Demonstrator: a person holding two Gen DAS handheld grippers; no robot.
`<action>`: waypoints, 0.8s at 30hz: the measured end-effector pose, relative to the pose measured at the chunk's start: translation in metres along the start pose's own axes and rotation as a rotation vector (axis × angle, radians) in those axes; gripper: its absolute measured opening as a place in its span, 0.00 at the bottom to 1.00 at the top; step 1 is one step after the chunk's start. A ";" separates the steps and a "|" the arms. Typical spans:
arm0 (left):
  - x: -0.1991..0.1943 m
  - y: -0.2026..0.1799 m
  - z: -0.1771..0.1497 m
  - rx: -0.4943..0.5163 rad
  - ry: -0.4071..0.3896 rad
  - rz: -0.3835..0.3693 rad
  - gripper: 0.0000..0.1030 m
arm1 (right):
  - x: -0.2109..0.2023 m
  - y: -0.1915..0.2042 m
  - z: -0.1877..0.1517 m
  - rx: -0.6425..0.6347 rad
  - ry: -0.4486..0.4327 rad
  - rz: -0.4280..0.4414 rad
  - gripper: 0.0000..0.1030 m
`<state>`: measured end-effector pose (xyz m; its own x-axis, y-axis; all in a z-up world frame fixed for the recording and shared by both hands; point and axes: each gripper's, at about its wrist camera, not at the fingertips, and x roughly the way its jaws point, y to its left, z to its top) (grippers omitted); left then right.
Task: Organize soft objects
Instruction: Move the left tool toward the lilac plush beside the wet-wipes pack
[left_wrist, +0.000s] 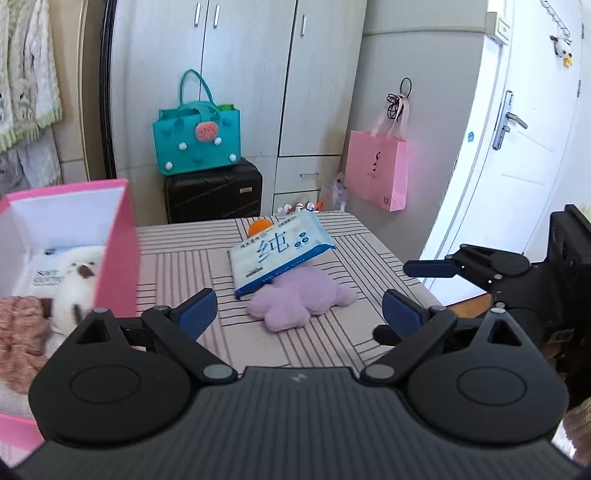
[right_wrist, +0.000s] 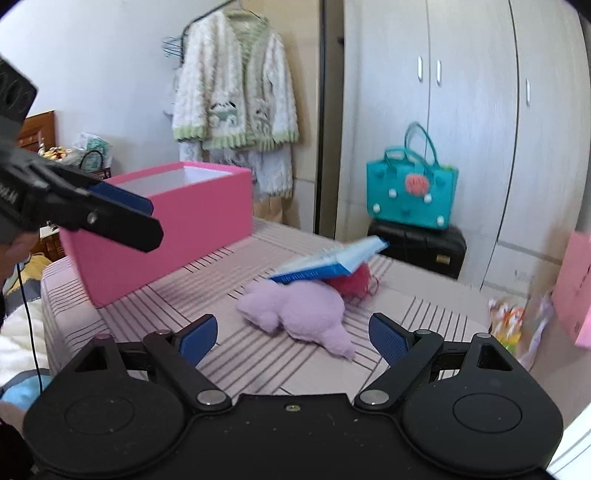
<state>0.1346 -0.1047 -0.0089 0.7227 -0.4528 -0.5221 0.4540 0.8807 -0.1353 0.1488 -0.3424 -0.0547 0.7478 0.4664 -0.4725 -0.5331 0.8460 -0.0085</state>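
Hidden or unclear: an orange thing (left_wrist: 258, 225) sits far behind the tissue pack (left_wrist: 280, 251), mostly covered, can't tell what it is. From the right wrist view a red fuzzy thing (right_wrist: 354, 280) pokes out under the pack's far end, half hidden; may be the same item, can't tell. Pink box (left_wrist: 118, 251) on the left is cut off by the frame edge; inside it a white plush (left_wrist: 79, 280) with brown patches, a second white pack (left_wrist: 44, 277) partly covered, and a pinkish knit piece (left_wrist: 18, 332) at the near left, blurry.

Counts: one purple plush (left_wrist: 295, 299) lying flat mid-bed, the tissue pack leaning tilted on its far side, touching. Two packs in all, one box. One teal bag (left_wrist: 197, 144) on one black suitcase (left_wrist: 212, 192), far. One pink paper bag (left_wrist: 378, 170) hanging far right. One cardigan (right_wrist: 232, 92) hanging far left in the right wrist view.

Writing: tissue pack shows a big "纯", small print unreadable. Pack in the box reads "SOFT", rest unclear.

Left hand-held gripper (left_wrist: 299, 314) spread wide, holding nothing, just near of the purple plush. Right hand-held gripper (right_wrist: 291, 336) also spread wide, nothing between its fingers, plush just beyond. Striped bed (left_wrist: 332, 339) carries it all.
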 end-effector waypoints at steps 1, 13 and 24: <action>0.006 0.000 -0.001 -0.007 0.002 0.002 0.94 | 0.005 -0.005 0.000 0.007 0.016 0.010 0.89; 0.071 0.005 -0.019 -0.098 0.066 0.051 0.90 | 0.064 -0.029 -0.005 0.000 0.145 0.055 0.89; 0.111 0.030 -0.020 -0.255 0.065 0.059 0.78 | 0.097 -0.034 0.005 -0.025 0.165 0.112 0.88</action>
<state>0.2175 -0.1260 -0.0878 0.7051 -0.3972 -0.5874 0.2601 0.9155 -0.3069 0.2416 -0.3247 -0.0953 0.6099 0.5066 -0.6094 -0.6204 0.7837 0.0307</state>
